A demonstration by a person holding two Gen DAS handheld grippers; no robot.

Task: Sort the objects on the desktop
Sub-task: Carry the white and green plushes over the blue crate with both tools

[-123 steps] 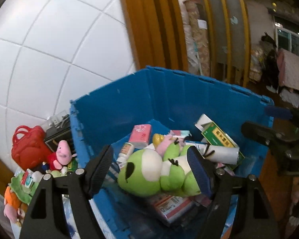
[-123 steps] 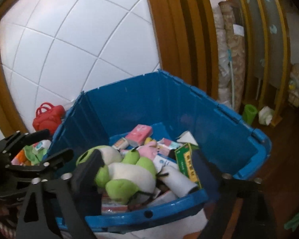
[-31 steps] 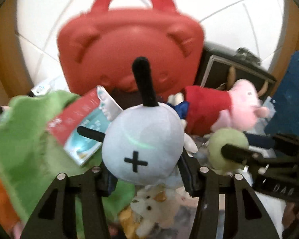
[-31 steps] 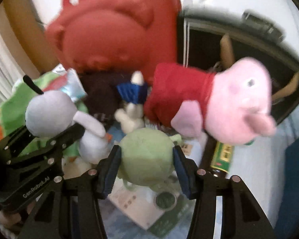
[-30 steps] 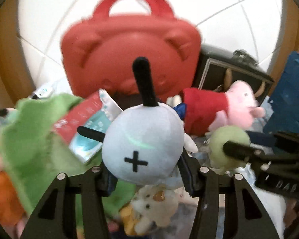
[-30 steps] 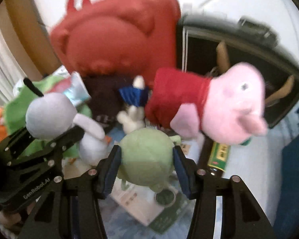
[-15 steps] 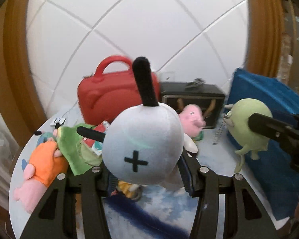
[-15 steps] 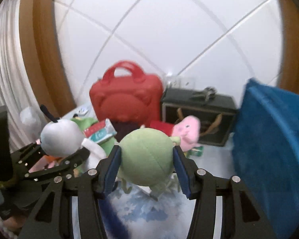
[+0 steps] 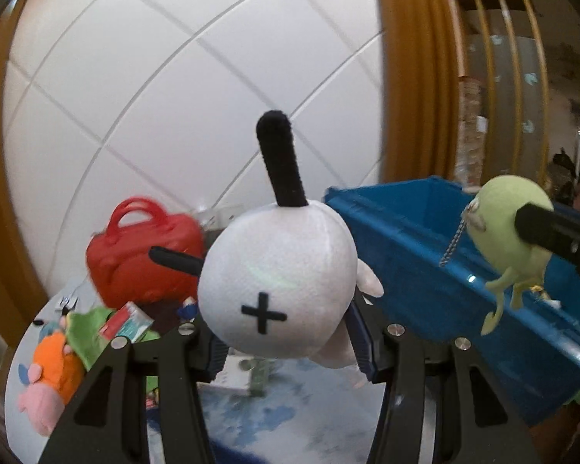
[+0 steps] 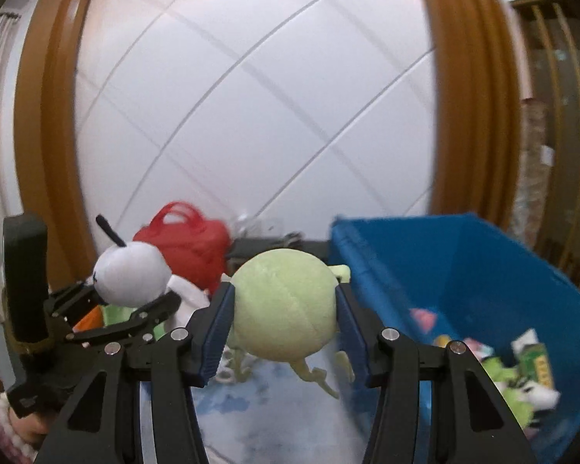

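Note:
My left gripper (image 9: 286, 342) is shut on a white round plush (image 9: 278, 282) with black ears and a cross mark, held up in the air; the plush also shows in the right wrist view (image 10: 129, 274). My right gripper (image 10: 284, 332) is shut on a round green plush (image 10: 284, 309) with dangling legs. In the left wrist view that green plush (image 9: 512, 228) hangs over the near rim of the blue bin (image 9: 437, 263). The blue bin (image 10: 483, 270) holds several toys and boxes.
A red handbag (image 9: 139, 255) and a dark box (image 10: 274, 247) stand by the white tiled wall. Green, orange and pink plush toys (image 9: 58, 352) and a small red-and-teal box (image 9: 125, 321) lie at the table's left. A flat box (image 9: 247, 377) lies below the white plush.
Both grippers have risen and swung right toward the blue bin with their plush toys. The green plush now hangs over the bin's rim; the toy pile has dropped away to the left.

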